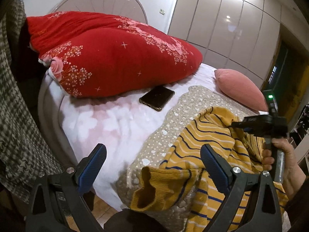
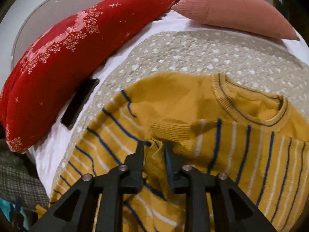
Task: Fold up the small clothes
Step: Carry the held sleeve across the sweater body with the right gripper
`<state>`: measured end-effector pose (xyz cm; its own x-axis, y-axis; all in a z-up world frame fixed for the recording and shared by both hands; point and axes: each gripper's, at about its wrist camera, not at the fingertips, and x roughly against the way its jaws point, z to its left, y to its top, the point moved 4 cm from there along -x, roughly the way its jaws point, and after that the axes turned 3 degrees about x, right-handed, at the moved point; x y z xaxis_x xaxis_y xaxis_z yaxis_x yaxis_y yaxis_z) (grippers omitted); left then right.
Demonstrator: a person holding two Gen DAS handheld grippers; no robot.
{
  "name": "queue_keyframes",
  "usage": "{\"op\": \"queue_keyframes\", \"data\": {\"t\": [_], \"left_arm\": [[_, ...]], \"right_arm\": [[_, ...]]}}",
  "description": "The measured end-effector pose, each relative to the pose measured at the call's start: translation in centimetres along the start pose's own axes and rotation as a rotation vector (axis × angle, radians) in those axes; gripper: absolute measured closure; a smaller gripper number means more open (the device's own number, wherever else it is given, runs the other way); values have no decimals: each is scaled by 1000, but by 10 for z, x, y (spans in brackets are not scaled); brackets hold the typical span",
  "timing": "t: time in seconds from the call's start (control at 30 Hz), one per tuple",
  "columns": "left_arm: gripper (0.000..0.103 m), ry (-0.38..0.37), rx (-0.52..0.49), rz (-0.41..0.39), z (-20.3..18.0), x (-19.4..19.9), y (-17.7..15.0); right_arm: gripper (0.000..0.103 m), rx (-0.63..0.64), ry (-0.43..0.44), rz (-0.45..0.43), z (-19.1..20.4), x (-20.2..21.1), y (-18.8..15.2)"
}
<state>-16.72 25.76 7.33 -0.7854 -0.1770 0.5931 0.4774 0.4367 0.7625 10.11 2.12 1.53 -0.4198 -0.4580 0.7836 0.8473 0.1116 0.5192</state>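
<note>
Sweater [image 2: 173, 106] beside phone [image 2: 80, 102], quilt [image 2: 58, 61].

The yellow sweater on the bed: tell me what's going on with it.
A person holding a gripper in each hand is folding a yellow striped sweater on a dotted beige blanket on the bed. The right gripper is down on the sweater with a ridge of knit between its narrowly parted fingers; whether it presses the cloth is unclear. The left gripper is open and empty above the bed edge, a cuff lying below it. A phone lies beside a red quilt.
</note>
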Motion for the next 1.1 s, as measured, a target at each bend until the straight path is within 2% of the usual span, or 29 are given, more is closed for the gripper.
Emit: {"op": "queue_keyframes", "data": {"t": [0.03,0.13,0.2,0.3,0.37,0.4,0.53,0.7,0.8,0.83,0.9,0.93,0.97,1.1], "left_arm": [[6,4,4,-2,2,-1,1],[6,21,25,-6,13,-1,3],[6,49,43,-13,24,0,5],[6,98,85,-25,46,5,8],[6,127,114,-35,61,13,10],[6,136,122,-40,67,17,11],[6,176,141,-70,90,34,13],[6,195,175,-95,119,53,11],[6,204,188,-111,133,62,10],[6,205,192,-114,137,64,10],[6,203,199,-123,143,68,10],[6,199,202,-127,145,70,10],[6,195,204,-132,146,72,10],[6,178,216,-157,146,81,14]], "right_arm": [[73,5,17,-26,1,11,0],[64,74,-9,-69,13,43,-8],[63,119,4,-60,27,57,-16],[59,223,116,-27,73,72,-46],[46,313,166,-7,109,72,-70],[44,364,183,6,129,68,-81],[42,574,217,60,197,52,-129],[38,830,173,69,246,34,-176],[34,965,68,44,260,16,-194],[34,987,40,50,262,9,-196],[67,991,-29,75,262,-2,-193],[83,960,-11,92,263,-3,-186],[88,932,10,101,266,-3,-180],[90,764,73,4,284,28,-118]]}}
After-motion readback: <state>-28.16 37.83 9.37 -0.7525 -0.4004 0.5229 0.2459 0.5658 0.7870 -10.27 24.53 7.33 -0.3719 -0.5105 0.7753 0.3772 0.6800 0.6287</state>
